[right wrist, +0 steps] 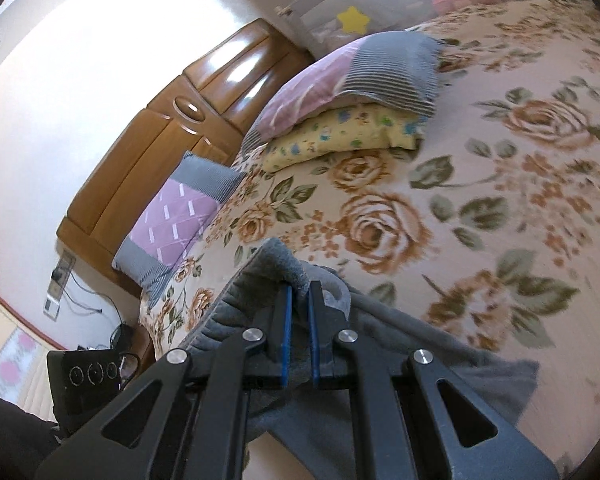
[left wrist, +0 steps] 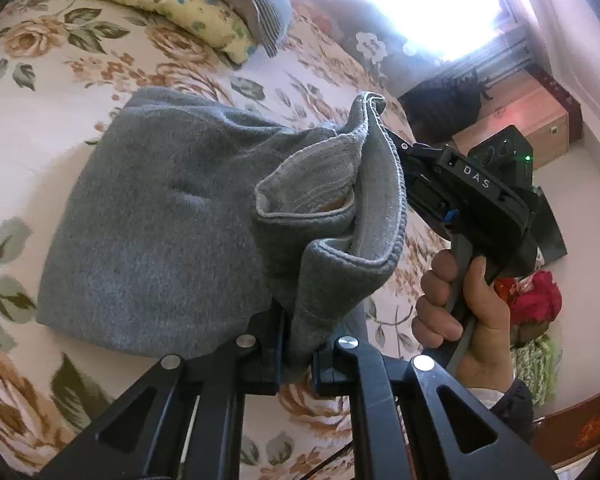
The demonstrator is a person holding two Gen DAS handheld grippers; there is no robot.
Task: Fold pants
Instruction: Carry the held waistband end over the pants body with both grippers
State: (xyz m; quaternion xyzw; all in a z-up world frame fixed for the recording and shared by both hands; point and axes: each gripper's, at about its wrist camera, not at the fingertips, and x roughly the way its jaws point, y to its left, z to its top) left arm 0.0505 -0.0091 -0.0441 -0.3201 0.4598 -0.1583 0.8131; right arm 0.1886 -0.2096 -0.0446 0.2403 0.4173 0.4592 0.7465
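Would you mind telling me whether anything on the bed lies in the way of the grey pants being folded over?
Nothing visible does. Both grippers, left and right, are shut on the grey pants, and the floral bedspread around them looks bare. The stacked pillows sit apart, up by the headboard.
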